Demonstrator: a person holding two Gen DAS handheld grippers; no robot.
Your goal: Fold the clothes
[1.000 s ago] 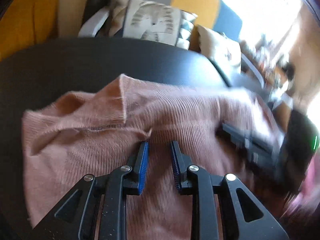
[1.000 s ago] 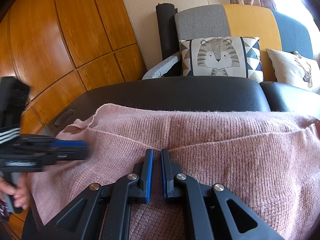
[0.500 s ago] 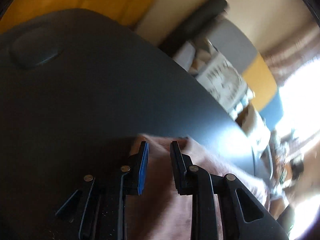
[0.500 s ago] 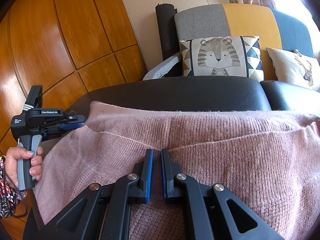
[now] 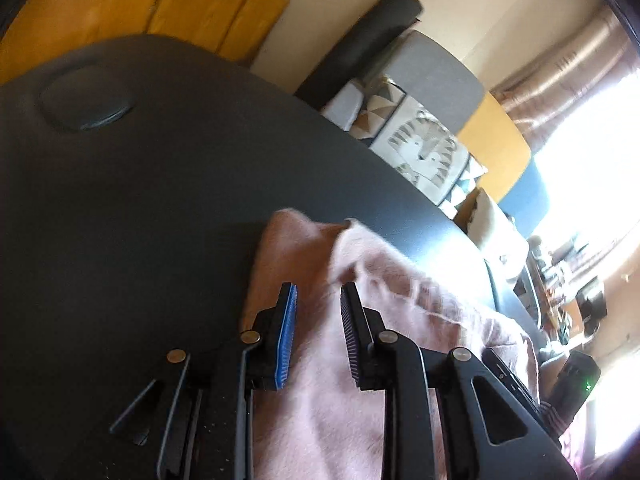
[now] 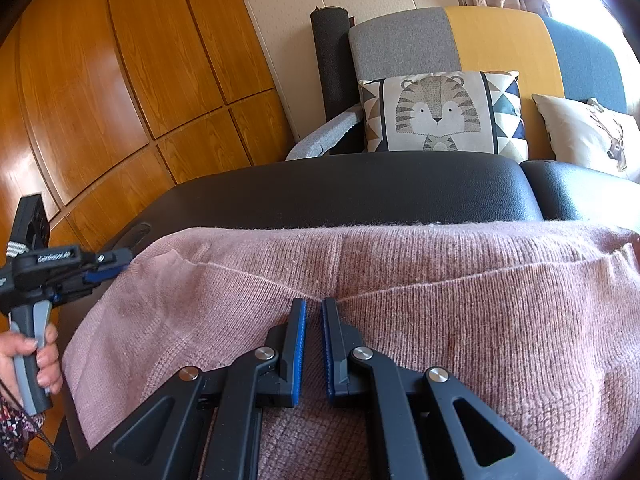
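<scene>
Soft, limp pink knit sweater: right gripper nearly closed, pinching its folded edge; left gripper part-open, grasp uncertain; best taken at corners.

Sweater lies on the bench, lower frame. Sofa stands behind the bench, upper right, bearing a cushion.

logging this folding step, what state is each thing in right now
pink sweater: spread on the black padded table, partly folded, one layer over another
left gripper: jaws apart, over the sweater's corner
right gripper: shut, at the fold edge
tiger cushion: upright on the sofa
</scene>
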